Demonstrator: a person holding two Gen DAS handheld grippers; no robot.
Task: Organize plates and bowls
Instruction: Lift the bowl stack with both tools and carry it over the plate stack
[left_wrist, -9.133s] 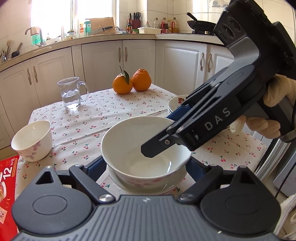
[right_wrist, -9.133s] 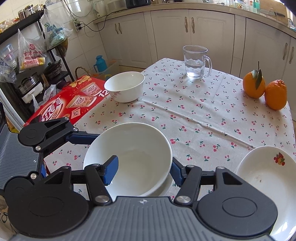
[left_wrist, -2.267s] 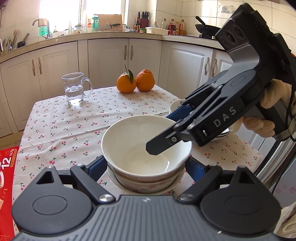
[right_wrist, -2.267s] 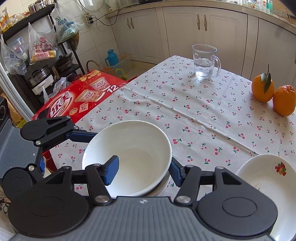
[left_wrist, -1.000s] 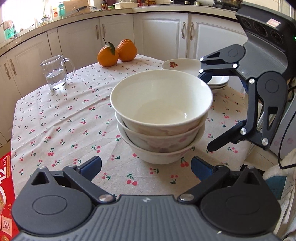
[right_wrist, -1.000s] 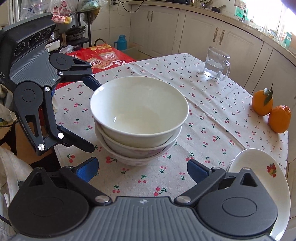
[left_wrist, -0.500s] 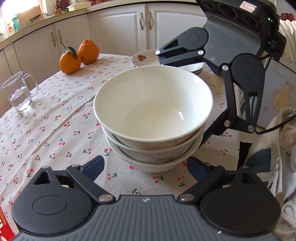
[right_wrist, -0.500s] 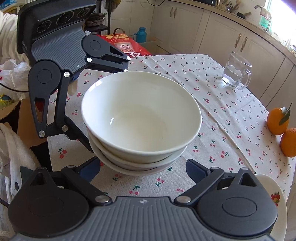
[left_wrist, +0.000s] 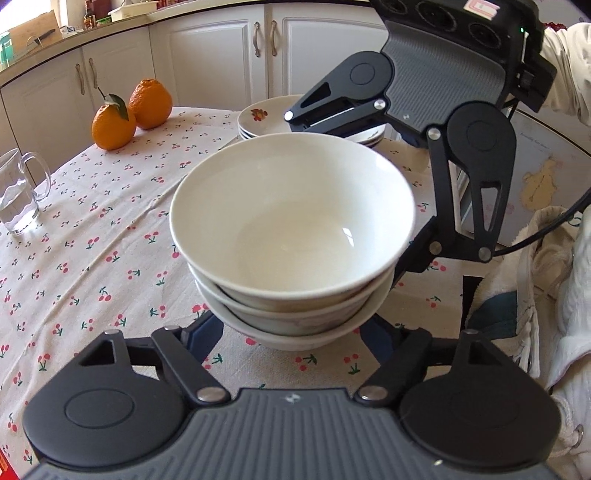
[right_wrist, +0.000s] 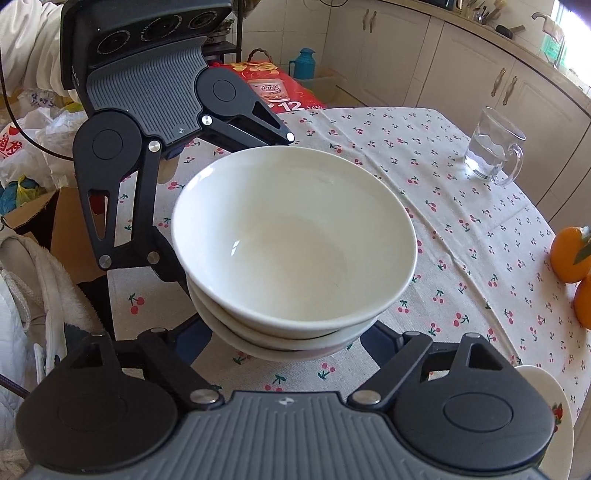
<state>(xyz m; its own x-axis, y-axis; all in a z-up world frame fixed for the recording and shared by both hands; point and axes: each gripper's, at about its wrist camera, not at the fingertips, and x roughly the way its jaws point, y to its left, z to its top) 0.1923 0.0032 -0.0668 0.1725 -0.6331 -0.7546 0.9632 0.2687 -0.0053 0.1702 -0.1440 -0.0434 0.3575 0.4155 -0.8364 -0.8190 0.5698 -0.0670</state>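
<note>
Landmark: a stack of three white bowls (left_wrist: 291, 240) is sitting on the cherry-print cloth (left_wrist: 92, 236) covering the worktop; every place below is being given relative to it.
Left gripper (left_wrist: 291, 332): it is pointing steeply down at the near side of the stack, in its own view. Its jaws have just been closing, and the blue pads are now lying against the two flanks of the bottom bowl, so the stack is being clasped low down. In the right wrist view this gripper (right_wrist: 236, 206) is showing on the far left side of the stack, one finger reaching round behind the rim, the other disappearing under the bowls.
Right gripper (right_wrist: 291, 338): it is facing the stack from the opposite side. Its jaws have just been closing as well, with the bottom bowl between them; the pads are sitting very close to the bowl wall, yet whether they are pressing on it I cannot tell. In the left wrist view it (left_wrist: 354, 192) is straddling the far right of the stack.
Plates (left_wrist: 266, 118): a small pile with a fruit motif is resting just beyond the stack in the left wrist view, partly hidden by the right gripper.
Oranges (left_wrist: 129, 110): two are sitting well apart from the stack, toward the cabinet side of the worktop.
Glass mug (right_wrist: 491, 147): holding water, it is standing well apart from the stack.
Red box (right_wrist: 273, 88): it is lying beyond the worktop edge, behind the left gripper.
Person: a pale sleeve (left_wrist: 569, 62) is showing behind the right gripper.
</note>
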